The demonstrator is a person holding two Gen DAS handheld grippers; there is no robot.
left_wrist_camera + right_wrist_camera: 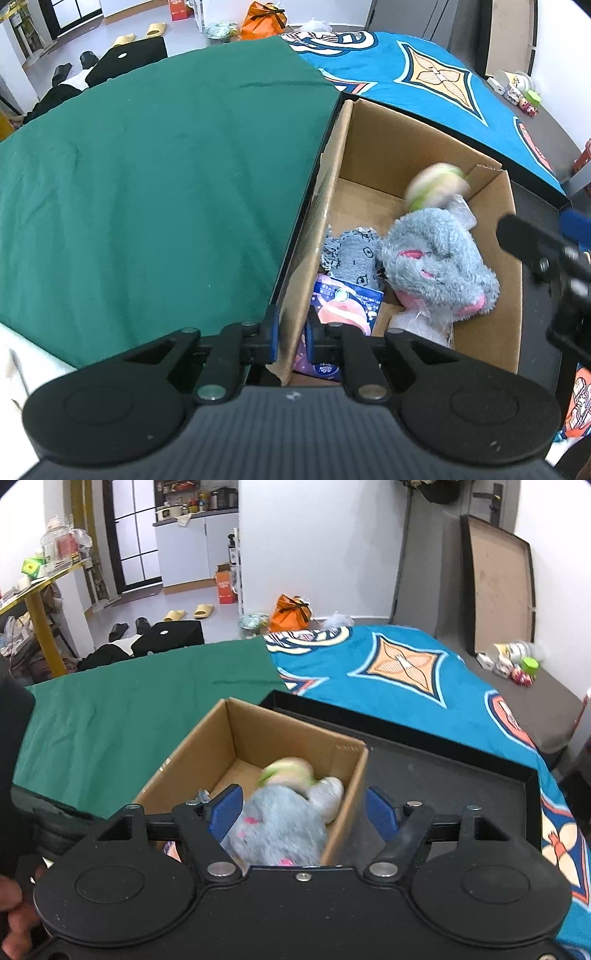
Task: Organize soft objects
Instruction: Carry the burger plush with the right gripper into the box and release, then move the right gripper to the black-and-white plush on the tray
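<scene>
Left hand-held gripper (291,332) clamped, right hand-held gripper (303,810) wide.

Support surface: a bed (424,716) in front of me, fully covered. On its left part lay a plain green cloth (122,716), lightly creased. On its right part lay a blue blanket (454,686) with orange diamond motifs outlined in white and dark blue; the two met along a line near the far edge. Resting on these covers, nearest me, sat a shallow black tray (458,775), and inside it, at its left side, stood an open cardboard box (207,746). Beyond the blanket's right edge I saw a grey strip (554,701) carrying several small bottles and jars (513,661), too small to itemize.
</scene>
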